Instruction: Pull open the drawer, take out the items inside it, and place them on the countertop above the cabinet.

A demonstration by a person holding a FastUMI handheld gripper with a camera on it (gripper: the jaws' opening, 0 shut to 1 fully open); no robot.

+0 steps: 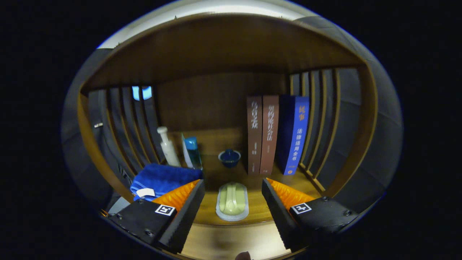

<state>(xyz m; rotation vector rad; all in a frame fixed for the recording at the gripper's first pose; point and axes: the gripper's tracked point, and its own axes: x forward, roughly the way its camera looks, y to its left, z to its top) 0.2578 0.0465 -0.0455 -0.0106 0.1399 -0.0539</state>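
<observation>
My gripper (232, 183) is open, its fingers spread wide and touching nothing. Between them, a pale green oblong item (232, 200) on a light base lies on the wooden countertop (252, 207), close to its front edge. A folded blue towel (162, 178) with a white tag rests on the countertop just beyond the left finger. Below the countertop's edge a paler wooden surface (231, 240) shows between the fingers; I cannot tell whether it belongs to the drawer.
Behind the towel stand a white bottle (169, 146) and a blue-capped container (192, 151). A small dark blue bowl (229, 157) sits mid-counter. Three upright books (276, 135) stand on the right. Slatted side walls (317, 119) and a shelf overhead enclose the space.
</observation>
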